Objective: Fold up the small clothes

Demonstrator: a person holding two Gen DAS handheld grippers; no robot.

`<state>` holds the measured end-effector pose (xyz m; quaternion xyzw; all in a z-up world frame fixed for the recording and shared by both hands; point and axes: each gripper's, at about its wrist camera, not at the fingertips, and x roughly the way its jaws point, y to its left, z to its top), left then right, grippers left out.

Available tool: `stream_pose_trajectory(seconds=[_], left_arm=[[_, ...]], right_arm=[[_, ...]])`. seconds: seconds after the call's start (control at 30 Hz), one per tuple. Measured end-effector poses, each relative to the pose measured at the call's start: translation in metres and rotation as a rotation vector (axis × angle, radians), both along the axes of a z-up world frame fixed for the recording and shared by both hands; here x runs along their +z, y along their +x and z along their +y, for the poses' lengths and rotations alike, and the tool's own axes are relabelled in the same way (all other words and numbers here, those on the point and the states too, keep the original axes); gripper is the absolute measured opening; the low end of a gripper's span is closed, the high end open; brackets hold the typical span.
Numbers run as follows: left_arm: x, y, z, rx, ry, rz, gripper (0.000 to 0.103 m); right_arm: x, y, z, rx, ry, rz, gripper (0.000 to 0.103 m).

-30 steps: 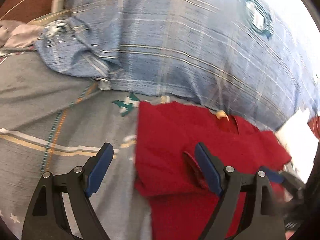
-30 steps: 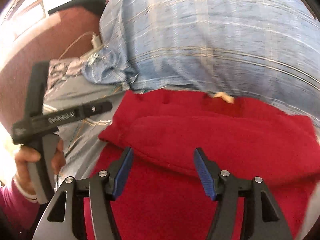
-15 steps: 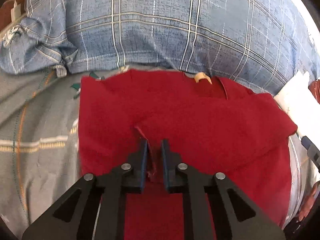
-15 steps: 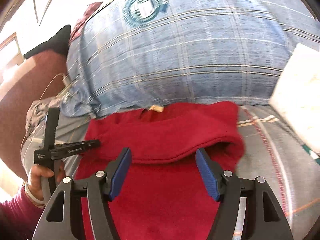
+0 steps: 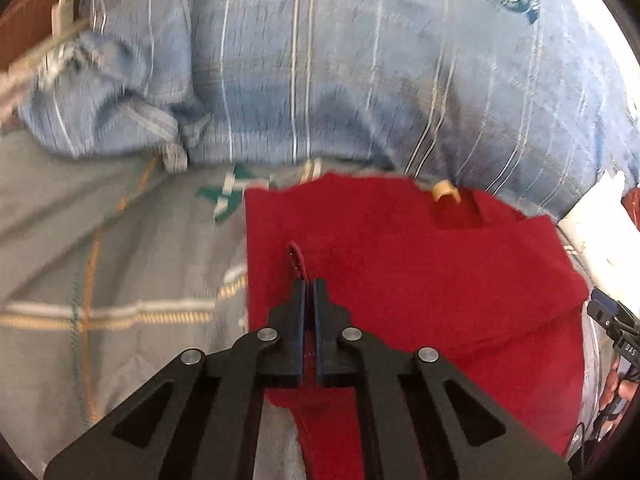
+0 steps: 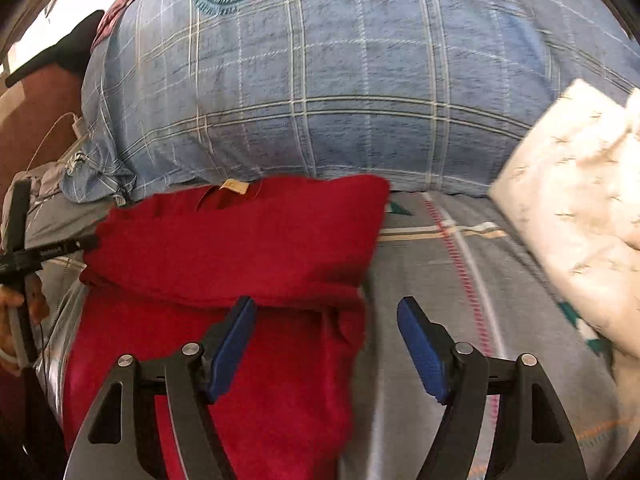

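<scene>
- A blue checked pillow [image 6: 360, 92] lies beyond both tongs, on a grey bedsheet [image 5: 100, 240].
- The red garment [image 5: 400, 272] lies partly folded on the sheet, below the pillow.
- The left gripper [image 5: 309, 284] is clenched on a ridge of red cloth.
- The right gripper [image 6: 326, 312] has just been opening; its jaws straddle the garment's right edge without pinching it.

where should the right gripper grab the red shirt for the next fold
Probably the right edge of the red shirt, near the folded-over corner, coming in from the bare bedsheet side. That edge lies free just between the open right gripper fingers. The left gripper is shut on a raised fold near the other side.
</scene>
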<state>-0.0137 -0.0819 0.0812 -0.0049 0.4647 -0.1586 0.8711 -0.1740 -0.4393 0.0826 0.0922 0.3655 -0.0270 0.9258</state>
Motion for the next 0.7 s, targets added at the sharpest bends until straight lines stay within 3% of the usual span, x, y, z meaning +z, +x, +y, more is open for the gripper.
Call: stream_pose_trajectory(seconds=[0.13, 0.2, 0.3, 0.4, 0.47, 0.57, 0.63, 0.7], left_arm=[[-0.005, -0.002, 0.001, 0.0, 0.001, -0.012, 0.002], [-0.006, -0.002, 0.003, 0.002, -0.014, -0.011, 0.002], [-0.007, -0.002, 0.004, 0.004, -0.026, -0.015, 0.002], [-0.007, -0.004, 0.001, -0.017, -0.052, -0.015, 0.002], [-0.007, -0.006, -0.002, -0.039, -0.074, -0.009, 0.004], [-0.015, -0.006, -0.009, -0.034, -0.015, -0.019, 0.012], [-0.021, -0.006, -0.009, -0.026, -0.002, -0.01, 0.018], [-0.019, -0.007, -0.006, -0.019, -0.004, -0.018, 0.023]], right_arm=[[-0.002, 0.011, -0.011, -0.043, 0.178, -0.017, 0.075], [-0.009, 0.022, -0.016, -0.075, 0.22, 0.013, 0.074], [-0.023, 0.037, -0.018, -0.079, 0.224, 0.071, 0.026], [-0.013, 0.027, -0.01, -0.066, 0.118, 0.03, 0.018], [-0.006, 0.017, -0.012, -0.099, 0.075, 0.0, 0.017], [-0.022, 0.02, -0.023, -0.139, 0.088, 0.054, 0.017], [-0.03, 0.022, -0.026, -0.158, 0.095, 0.073, 0.027], [-0.02, 0.015, -0.032, -0.229, 0.101, 0.057, 0.041]])
